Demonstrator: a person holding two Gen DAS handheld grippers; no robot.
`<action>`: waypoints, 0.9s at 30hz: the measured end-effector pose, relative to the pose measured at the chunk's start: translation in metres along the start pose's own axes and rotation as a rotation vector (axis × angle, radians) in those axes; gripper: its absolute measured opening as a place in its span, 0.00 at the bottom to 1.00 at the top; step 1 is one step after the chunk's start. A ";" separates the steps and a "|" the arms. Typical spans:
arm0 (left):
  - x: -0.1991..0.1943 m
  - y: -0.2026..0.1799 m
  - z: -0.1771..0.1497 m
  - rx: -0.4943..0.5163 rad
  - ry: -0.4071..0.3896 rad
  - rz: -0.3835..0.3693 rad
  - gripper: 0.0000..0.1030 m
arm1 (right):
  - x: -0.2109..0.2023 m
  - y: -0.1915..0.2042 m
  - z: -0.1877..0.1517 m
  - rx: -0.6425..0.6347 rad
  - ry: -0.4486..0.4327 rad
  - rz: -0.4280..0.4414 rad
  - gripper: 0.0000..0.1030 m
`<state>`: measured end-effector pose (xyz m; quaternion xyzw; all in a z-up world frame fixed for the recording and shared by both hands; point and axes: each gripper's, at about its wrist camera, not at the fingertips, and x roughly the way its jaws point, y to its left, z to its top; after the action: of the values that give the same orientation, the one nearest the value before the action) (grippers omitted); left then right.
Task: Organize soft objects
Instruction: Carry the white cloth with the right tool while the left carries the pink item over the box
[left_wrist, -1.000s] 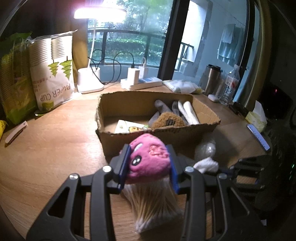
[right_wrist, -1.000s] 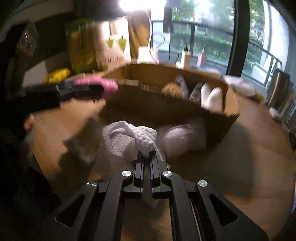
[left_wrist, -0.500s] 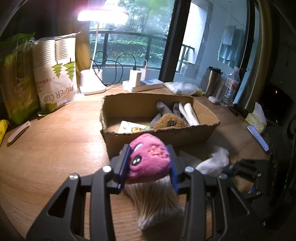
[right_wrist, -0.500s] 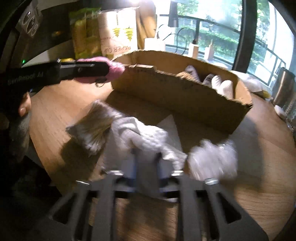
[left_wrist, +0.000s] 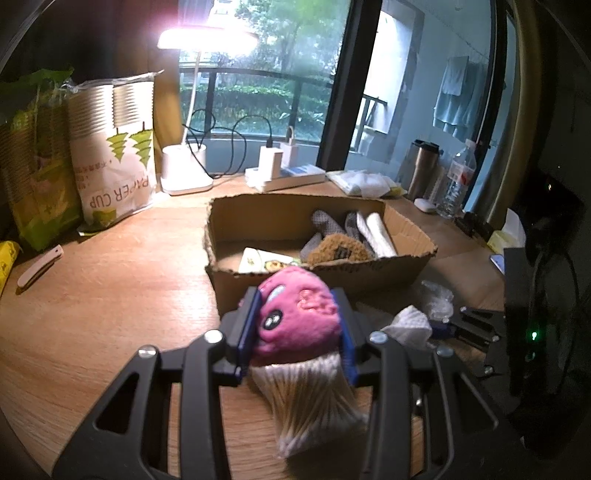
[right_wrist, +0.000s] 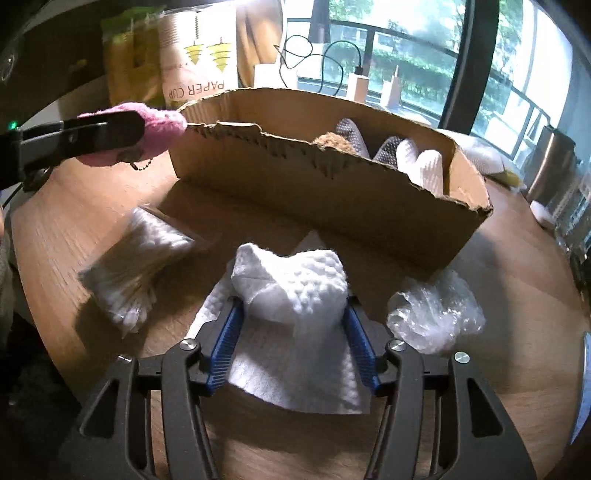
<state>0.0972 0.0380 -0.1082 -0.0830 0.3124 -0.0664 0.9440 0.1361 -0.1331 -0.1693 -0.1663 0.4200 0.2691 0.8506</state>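
Note:
My left gripper (left_wrist: 297, 328) is shut on a pink plush toy (left_wrist: 297, 319) and holds it above the table, just in front of the cardboard box (left_wrist: 369, 273). The toy also shows in the right wrist view (right_wrist: 155, 122), by the box's near left corner (right_wrist: 295, 184). My right gripper (right_wrist: 295, 332) is open around a crumpled white paper towel (right_wrist: 295, 291) that lies on the table. The box holds gloves, a brown plush piece (left_wrist: 340, 251) and a card.
A bag of cotton swabs (right_wrist: 129, 273) lies left of the towel and a crumpled clear plastic wrap (right_wrist: 436, 310) right of it. Paper cup bags (left_wrist: 114, 162), a lamp (left_wrist: 184, 173), a power strip and bottles stand at the table's back.
My right gripper was shut on the paper towel, then opened; the towel now rests on the table between the fingers. My left gripper keeps the pink toy and has shifted slightly.

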 end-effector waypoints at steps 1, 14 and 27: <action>-0.001 0.000 0.000 0.000 -0.002 0.000 0.38 | -0.001 -0.001 0.000 -0.004 -0.003 -0.011 0.31; -0.011 -0.006 0.015 0.018 -0.049 0.000 0.38 | -0.048 -0.010 0.021 0.027 -0.113 0.048 0.17; -0.004 -0.001 0.040 0.019 -0.093 0.009 0.38 | -0.074 -0.016 0.064 0.018 -0.245 0.061 0.17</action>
<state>0.1179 0.0420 -0.0737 -0.0754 0.2679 -0.0614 0.9585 0.1485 -0.1374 -0.0708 -0.1118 0.3202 0.3095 0.8884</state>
